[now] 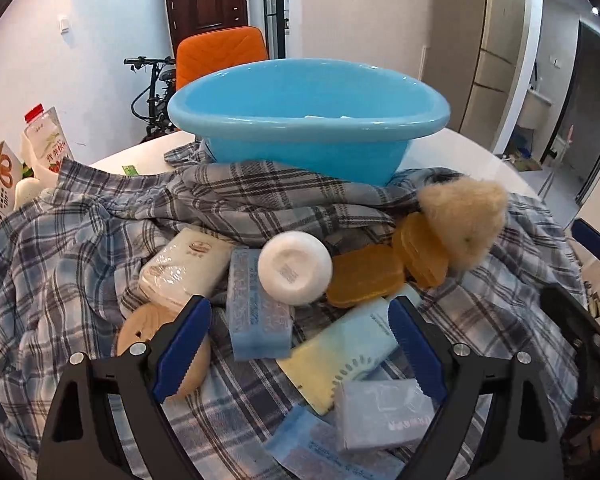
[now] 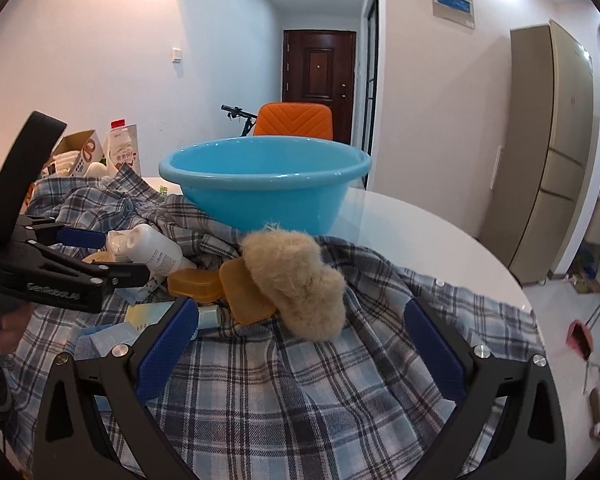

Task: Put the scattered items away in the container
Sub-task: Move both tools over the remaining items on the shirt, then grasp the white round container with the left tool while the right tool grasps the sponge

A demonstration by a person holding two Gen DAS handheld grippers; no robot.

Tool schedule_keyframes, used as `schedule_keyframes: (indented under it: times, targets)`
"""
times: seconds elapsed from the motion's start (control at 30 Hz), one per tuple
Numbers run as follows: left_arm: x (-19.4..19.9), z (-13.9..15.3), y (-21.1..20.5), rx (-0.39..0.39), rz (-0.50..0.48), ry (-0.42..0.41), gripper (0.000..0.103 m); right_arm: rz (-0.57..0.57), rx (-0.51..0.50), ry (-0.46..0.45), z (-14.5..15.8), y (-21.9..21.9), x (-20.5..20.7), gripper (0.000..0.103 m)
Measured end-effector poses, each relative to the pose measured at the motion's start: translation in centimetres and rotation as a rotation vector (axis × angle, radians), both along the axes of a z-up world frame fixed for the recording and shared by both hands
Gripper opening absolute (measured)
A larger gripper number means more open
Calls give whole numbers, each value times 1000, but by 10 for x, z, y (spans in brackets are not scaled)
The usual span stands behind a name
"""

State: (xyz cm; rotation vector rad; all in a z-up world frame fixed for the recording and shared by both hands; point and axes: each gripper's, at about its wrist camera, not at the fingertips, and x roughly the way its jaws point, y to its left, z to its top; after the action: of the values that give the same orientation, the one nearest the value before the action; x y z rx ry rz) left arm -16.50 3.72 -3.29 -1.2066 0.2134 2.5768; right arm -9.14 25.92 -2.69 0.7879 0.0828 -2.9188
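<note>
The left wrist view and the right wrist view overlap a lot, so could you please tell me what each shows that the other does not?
Only the left wrist view shows the round wooden piece and the white wrapped soap. Only the right wrist view shows the open left claw from the side and the tall beige cabinet. Both show the blue basin, the plaid cloth, the fluffy tan item and the amber soap boxes.

Premises: private home, dining area opening onto an entrance hall.

Dark brown panelled front door (image 2: 319, 67), tall beige multi-door refrigerator (image 2: 548, 148), orange quilted dining chair (image 2: 294, 120), black bicycle (image 1: 152, 92) parked against the wall, round white table (image 2: 428, 232) carrying a red-capped milk carton (image 2: 123, 148) and an open cardboard box (image 2: 80, 148).
</note>
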Motion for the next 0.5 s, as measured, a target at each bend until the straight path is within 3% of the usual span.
schedule_keyframes:
  times: [0.5]
  targets:
    - [-28, -15, 5, -1, 29, 1, 92, 2, 2, -13, -5, 5, 0, 103]
